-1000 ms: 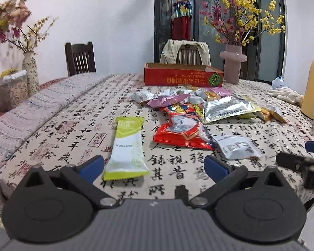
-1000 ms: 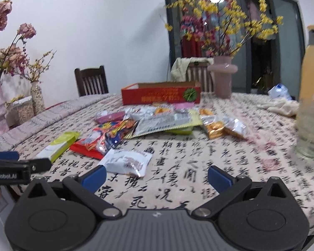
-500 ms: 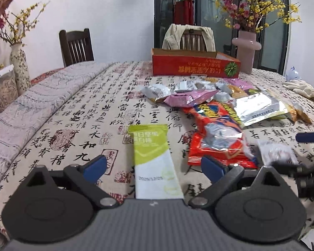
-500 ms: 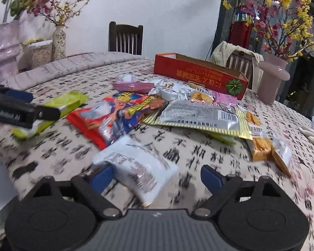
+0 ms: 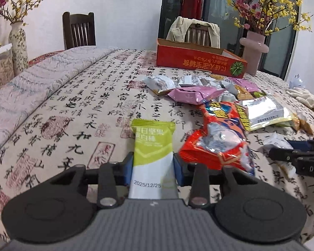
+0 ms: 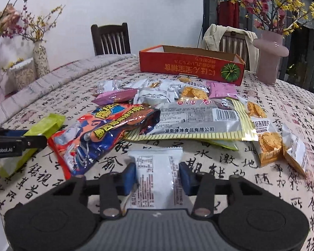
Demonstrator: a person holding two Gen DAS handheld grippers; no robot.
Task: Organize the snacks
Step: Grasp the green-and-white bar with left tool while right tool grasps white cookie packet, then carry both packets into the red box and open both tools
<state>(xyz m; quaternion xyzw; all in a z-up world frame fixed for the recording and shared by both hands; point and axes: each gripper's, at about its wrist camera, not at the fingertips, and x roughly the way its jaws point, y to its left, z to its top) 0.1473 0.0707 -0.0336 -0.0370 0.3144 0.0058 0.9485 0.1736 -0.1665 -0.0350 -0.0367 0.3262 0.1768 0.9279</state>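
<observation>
A green and white bar packet (image 5: pixel 152 142) lies on the calligraphy tablecloth (image 5: pixel 77 113), and my left gripper (image 5: pixel 153 168) is closing, its blue pads touching the packet's two long sides. A white printed sachet (image 6: pixel 157 161) lies between the blue pads of my right gripper (image 6: pixel 158 176), whose jaws are also closing and touch its edges. Behind them lie a red and blue bag (image 6: pixel 106 131), a large silver bag (image 6: pixel 198 121) and several small packets. An open red cardboard box (image 6: pixel 188 64) stands at the back. The left gripper's fingers (image 6: pixel 21 142) show at the right wrist view's left edge.
A pink vase (image 6: pixel 270 60) with blossoms stands right of the box. Two chairs (image 6: pixel 111 39) stand behind the table, one draped with a jacket (image 5: pixel 192 29). A patterned vase (image 5: pixel 17 46) and white gloves (image 5: pixel 301 96) sit at the sides. The table's left part is bare cloth.
Both grippers moved forward over the table and went from wide open to closed around their packets: the left on the green bar, the right on the white sachet.
</observation>
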